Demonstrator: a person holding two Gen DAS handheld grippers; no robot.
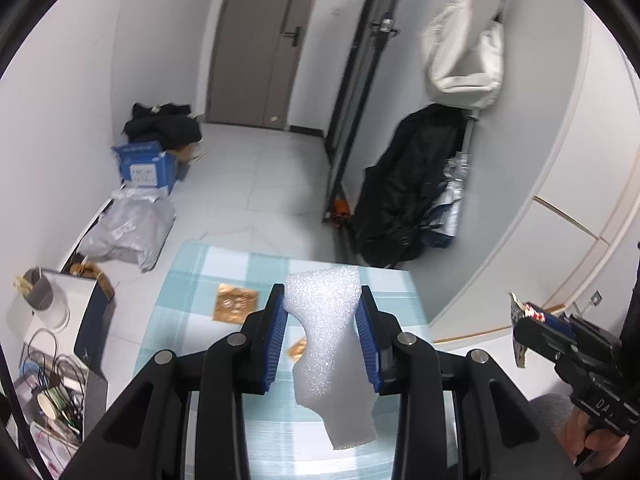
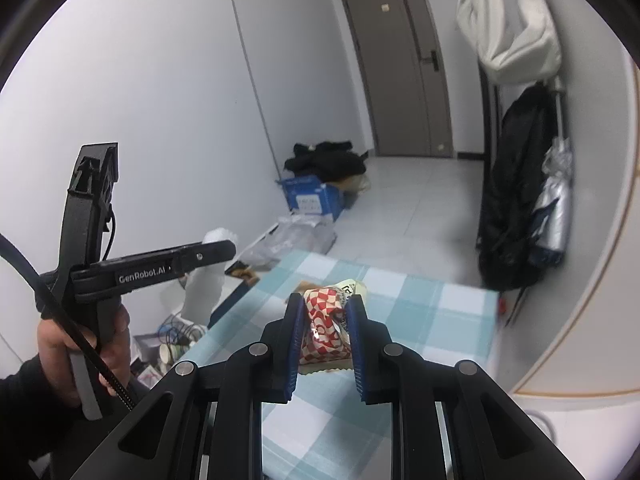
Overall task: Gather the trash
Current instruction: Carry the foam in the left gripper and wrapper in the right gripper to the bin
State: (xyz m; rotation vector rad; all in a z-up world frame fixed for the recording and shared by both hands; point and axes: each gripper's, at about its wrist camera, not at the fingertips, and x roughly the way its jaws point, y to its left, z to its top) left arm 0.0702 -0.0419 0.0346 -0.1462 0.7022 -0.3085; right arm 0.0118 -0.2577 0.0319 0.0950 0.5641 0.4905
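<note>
Foam scrap: a white foam piece (image 1: pixel 334 344) sat pinched between the pads of the left tongs (image 1: pixel 323 322), low centre of the left wrist view, hanging clear above the tabletop.
Wrapper: a crumpled red-and-white checked wrapper (image 2: pixel 326 326) was clamped in the right tongs (image 2: pixel 325 332), low centre of the right wrist view, also off the surface.
Left tongs: narrowed onto the foam, pads pressing its sides.
Right tongs: narrowed onto the wrapper; seen too at the right edge of the left wrist view.
Tabletop: a blue-and-white checked cloth (image 1: pixel 200 280) covered it.
Left behind: a copper-coloured foil packet (image 1: pixel 235 304) lay flat on the cloth, left of the foam; a smaller copper scrap (image 1: pixel 298 350) showed just beside the foam's edge.
Surroundings: a blue box (image 1: pixel 146 168) and grey bag (image 1: pixel 128 228) stood on the floor at the left.
Progress: two pieces were in hand, not yet dropped anywhere; no bin was plainly visible. At least the two foil scraps looked left to gather.
</note>
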